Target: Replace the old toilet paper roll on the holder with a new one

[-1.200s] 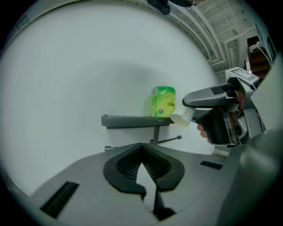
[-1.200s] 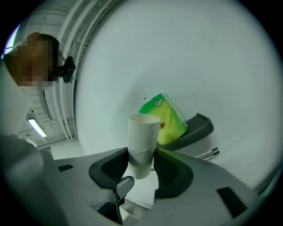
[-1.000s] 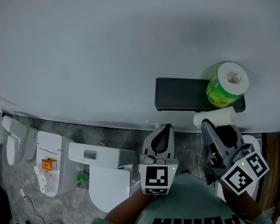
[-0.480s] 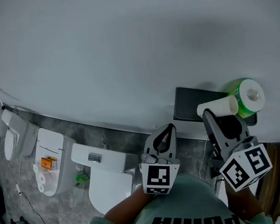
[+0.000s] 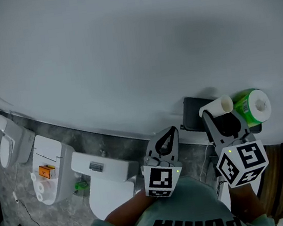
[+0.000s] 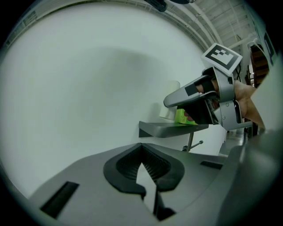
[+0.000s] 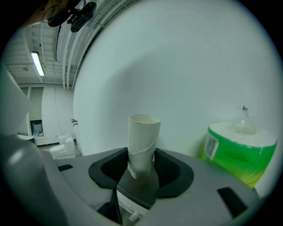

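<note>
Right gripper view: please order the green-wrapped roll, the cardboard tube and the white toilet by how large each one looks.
1. green-wrapped roll, the largest.
2. cardboard tube, narrower, though very close to the camera.
3. white toilet, the smallest here, only because it stands far away.

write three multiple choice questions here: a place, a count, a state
1. Where is the green-wrapped toilet paper roll? A on the dark wall shelf B on the floor C on a toilet
2. How many claws hold something? A none B one C two
3. The pale cardboard tube is: A bare B full of paper C plastic-wrapped
1 A: it stands on the shelf. 2 B: only the right claw grips, on the tube; the left claw is shut and empty. 3 A: no paper is left on it.
</note>
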### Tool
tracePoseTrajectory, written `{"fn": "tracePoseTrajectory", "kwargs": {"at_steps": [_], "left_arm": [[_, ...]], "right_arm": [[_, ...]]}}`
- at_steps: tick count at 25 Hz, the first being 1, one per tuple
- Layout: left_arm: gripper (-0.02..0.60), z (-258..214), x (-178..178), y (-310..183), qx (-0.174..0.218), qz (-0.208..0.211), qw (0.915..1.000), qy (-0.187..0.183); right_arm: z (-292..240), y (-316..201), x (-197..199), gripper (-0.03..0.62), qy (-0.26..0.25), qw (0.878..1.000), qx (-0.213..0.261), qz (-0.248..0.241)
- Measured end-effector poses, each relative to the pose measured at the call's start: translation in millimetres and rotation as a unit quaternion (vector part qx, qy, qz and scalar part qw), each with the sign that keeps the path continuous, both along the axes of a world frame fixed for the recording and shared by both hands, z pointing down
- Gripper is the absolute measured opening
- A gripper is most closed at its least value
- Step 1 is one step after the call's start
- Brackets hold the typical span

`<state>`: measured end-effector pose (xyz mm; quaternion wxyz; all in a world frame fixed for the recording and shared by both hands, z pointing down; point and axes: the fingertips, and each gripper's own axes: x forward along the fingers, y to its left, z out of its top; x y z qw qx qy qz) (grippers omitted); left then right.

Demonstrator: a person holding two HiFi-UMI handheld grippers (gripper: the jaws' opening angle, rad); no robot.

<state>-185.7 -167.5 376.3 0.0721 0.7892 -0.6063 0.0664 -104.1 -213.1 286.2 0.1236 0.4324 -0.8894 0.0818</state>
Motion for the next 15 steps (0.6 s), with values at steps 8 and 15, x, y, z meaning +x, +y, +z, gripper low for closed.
{"fn": "tracePoseTrajectory", "kwargs": {"at_steps": [8, 15], "left_arm": [[0.003, 1, -9, -2, 0.000, 0.008, 0.9999, 0.006], [0.003, 1, -8, 0, 0.000, 0.017, 0.9998, 0.009]], "right_arm": [[9, -8, -7, 0.192, 0.041, 0.999, -0.008, 0.014], [14, -11, -7, 0.192, 0.070, 0.997, -0.010, 0.019]]}}
